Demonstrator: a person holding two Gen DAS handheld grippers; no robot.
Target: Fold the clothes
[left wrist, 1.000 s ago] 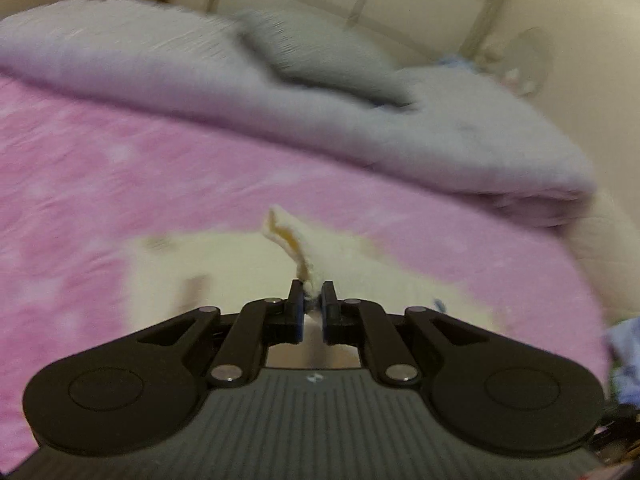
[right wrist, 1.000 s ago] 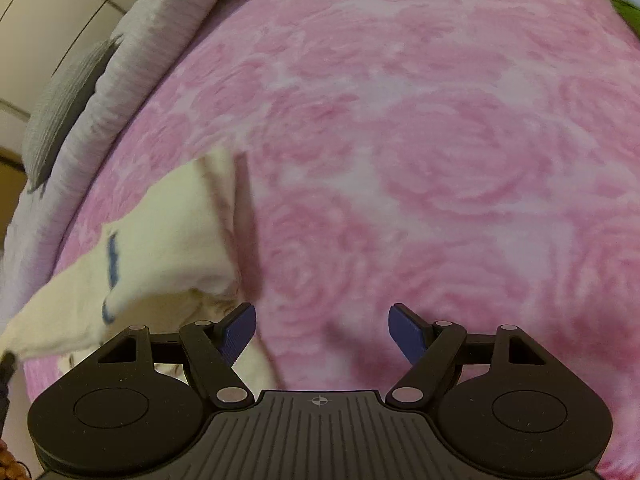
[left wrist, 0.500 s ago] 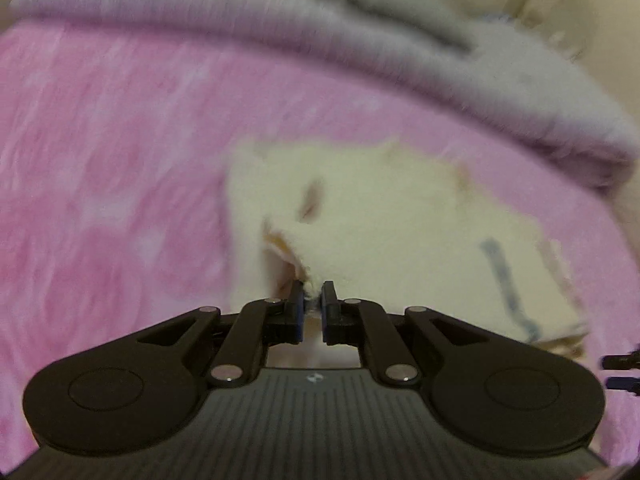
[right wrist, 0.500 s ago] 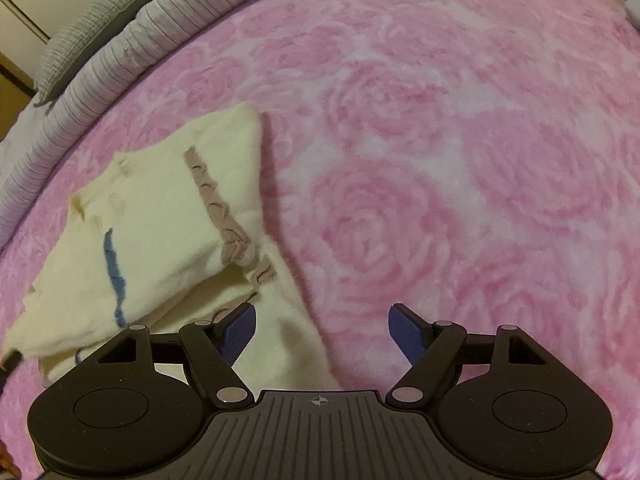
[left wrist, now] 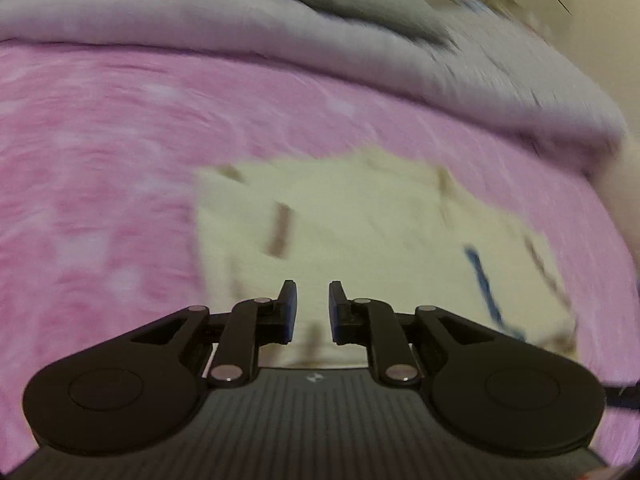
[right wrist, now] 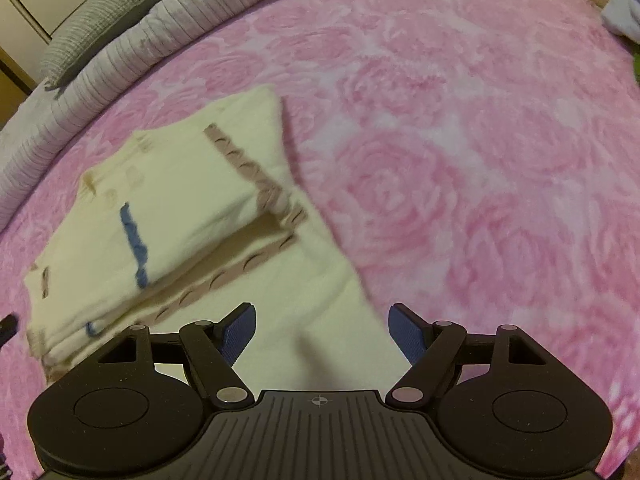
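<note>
Cream garment [right wrist: 192, 200] lies partly folded on the pink rose-patterned blanket [right wrist: 460, 140], left gripper [left wrist: 312, 308] jaws opening with nothing pinched between them, right gripper [right wrist: 322, 328] jaws spread wide and empty above the garment's near edge.

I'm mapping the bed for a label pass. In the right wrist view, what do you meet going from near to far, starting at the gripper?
right gripper → cream garment → pink rose blanket → striped grey duvet → grey pillow
</note>
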